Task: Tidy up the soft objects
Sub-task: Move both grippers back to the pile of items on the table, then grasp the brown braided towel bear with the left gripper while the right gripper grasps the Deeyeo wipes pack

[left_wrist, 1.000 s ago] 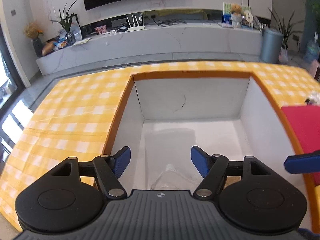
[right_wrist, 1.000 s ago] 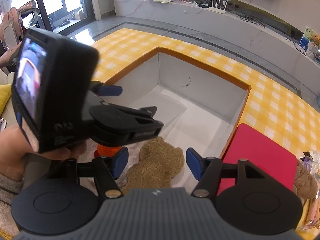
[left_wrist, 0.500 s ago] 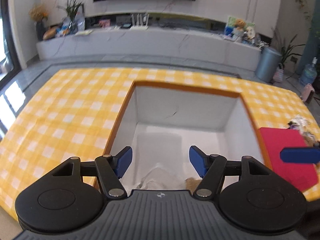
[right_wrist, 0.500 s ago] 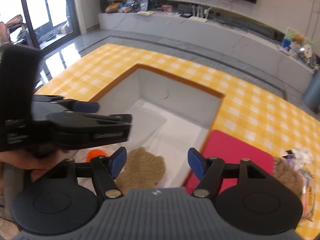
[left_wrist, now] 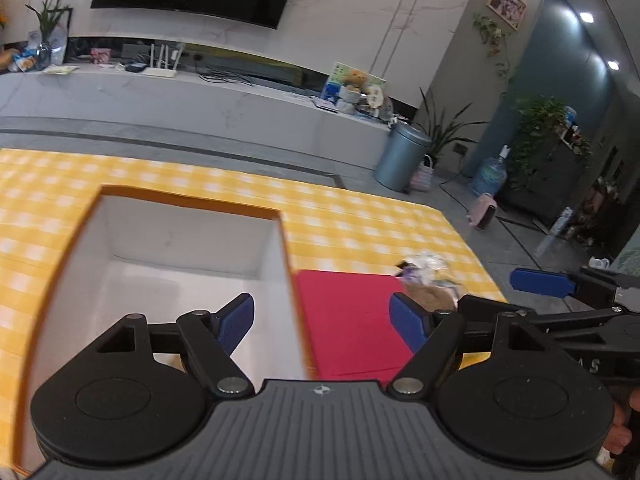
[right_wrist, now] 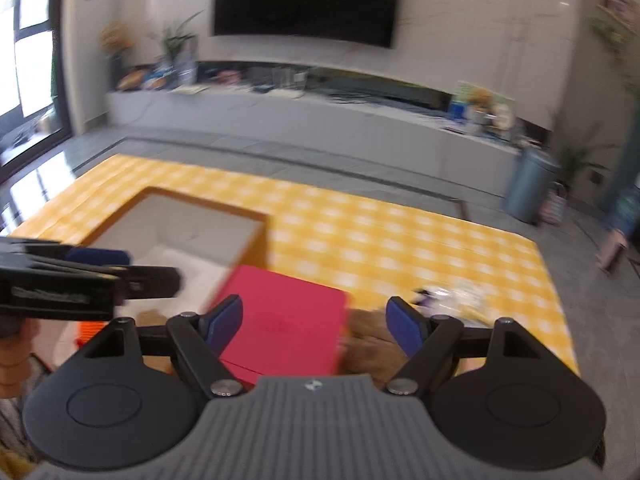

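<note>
Brown plush toy (right_wrist: 370,346) between open fingers (right_wrist: 402,330)

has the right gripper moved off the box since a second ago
Yes. The right gripper, empty with jaws opening, has swung right, away from the white box: it now looks over the red mat.

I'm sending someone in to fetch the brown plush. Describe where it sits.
Find the yellow checked tablecloth and the open white box on it. Right of the box lies a flat red lid; the brown plush sits at its right edge, furry, unlike the crinkly clear packet behind it.
</note>
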Motion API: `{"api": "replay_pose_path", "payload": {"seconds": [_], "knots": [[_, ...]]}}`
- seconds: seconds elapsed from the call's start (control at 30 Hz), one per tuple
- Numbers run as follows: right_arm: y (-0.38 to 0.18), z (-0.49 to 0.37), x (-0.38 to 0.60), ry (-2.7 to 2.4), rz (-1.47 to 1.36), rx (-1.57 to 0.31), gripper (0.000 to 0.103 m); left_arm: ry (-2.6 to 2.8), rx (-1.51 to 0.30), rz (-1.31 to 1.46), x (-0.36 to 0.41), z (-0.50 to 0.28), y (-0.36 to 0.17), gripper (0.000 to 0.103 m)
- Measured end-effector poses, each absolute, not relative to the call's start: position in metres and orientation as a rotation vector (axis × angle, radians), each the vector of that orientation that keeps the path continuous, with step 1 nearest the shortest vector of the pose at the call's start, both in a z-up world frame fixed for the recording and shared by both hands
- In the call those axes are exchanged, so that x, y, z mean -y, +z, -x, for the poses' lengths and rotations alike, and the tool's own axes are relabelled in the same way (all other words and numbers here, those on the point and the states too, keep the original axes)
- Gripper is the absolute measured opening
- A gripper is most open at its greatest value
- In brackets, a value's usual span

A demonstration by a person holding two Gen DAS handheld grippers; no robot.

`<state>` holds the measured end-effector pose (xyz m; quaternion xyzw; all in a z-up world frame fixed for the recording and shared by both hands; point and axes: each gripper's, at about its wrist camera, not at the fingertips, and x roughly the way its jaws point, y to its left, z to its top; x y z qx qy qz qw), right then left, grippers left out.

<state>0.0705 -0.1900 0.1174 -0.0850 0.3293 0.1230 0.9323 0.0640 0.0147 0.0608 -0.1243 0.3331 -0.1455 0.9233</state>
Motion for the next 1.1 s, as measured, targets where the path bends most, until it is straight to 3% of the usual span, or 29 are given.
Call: {"api": "replay_pose_path", "payload": {"seconds": [0.13, 0.37, 0.87, 1.1], "knots": [[0.111, -0.069, 0.230, 0.146, 0.126, -0.671, 0.084, -0.360, -0.728, 0.210, 0.009, -0.070, 0.054, 0.091], [0.089, -0.080, 0.282, 0.107, -0.003, -0.719, 0.084, -0.364, -0.768, 0.128, 0.053, -0.077, 0.046, 0.091], [0.028, -0.109, 0.362, -0.209, 0.029, -0.900, 0.084, -0.400, -0.802, -0.042, 0.158, -0.096, 0.044, 0.091], [0.026, -0.106, 0.379, -0.201, -0.048, -0.886, 0.084, -0.376, -0.860, -0.264, 0.206, -0.125, 0.023, 0.091]]}}
